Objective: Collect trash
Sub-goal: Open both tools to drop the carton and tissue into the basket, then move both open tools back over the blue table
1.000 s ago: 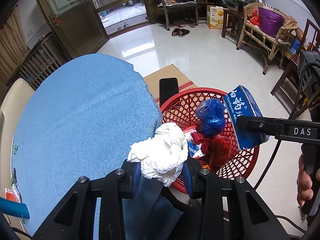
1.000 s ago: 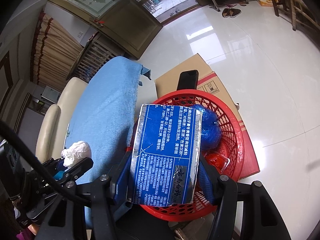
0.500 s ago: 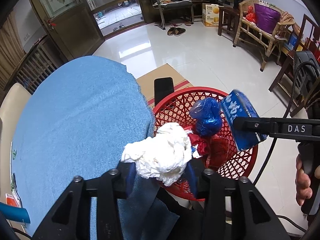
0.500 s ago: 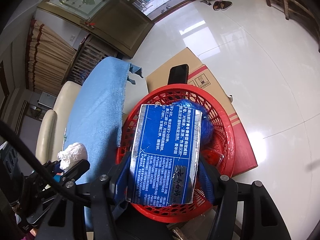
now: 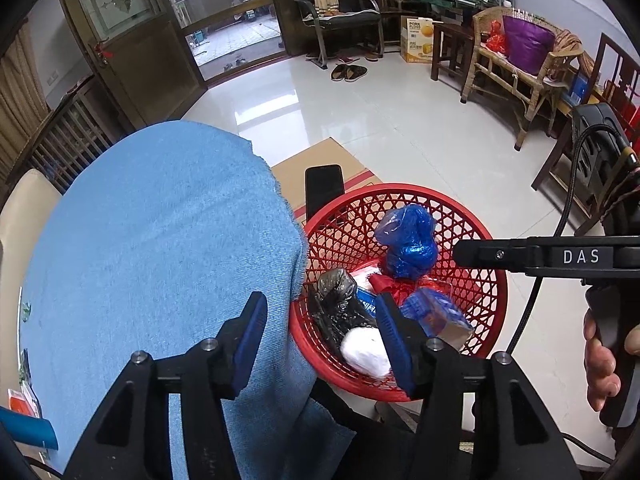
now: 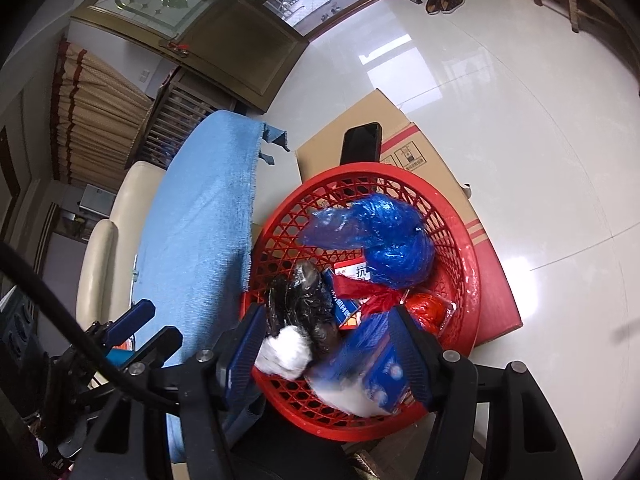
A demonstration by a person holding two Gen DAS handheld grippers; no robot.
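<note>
L gripper (image 5: pixel 320 330): jaws spread wide, nothing held; positioned over edge of blue cloth (image 5: pixel 160 248) and basket rim.
R gripper (image 6: pixel 328 350): jaws spread, nothing gripped; hovering above basket's near side.
Red basket (image 5: pixel 494 276): set on cardboard box (image 6: pixel 348 136), just beside cloth-covered table.
White tissue wad (image 5: pixel 365 351): lying inside basket, near rim, touching black bag (image 5: pixel 340 304).
Blue carton (image 6: pixel 376 372): blurred, inside basket betw. R fingers, not clamped.
Blue bag (image 6: pixel 384 240): in basket, far side.
Phone (image 5: pixel 324 190): propped behind basket on box.
</note>
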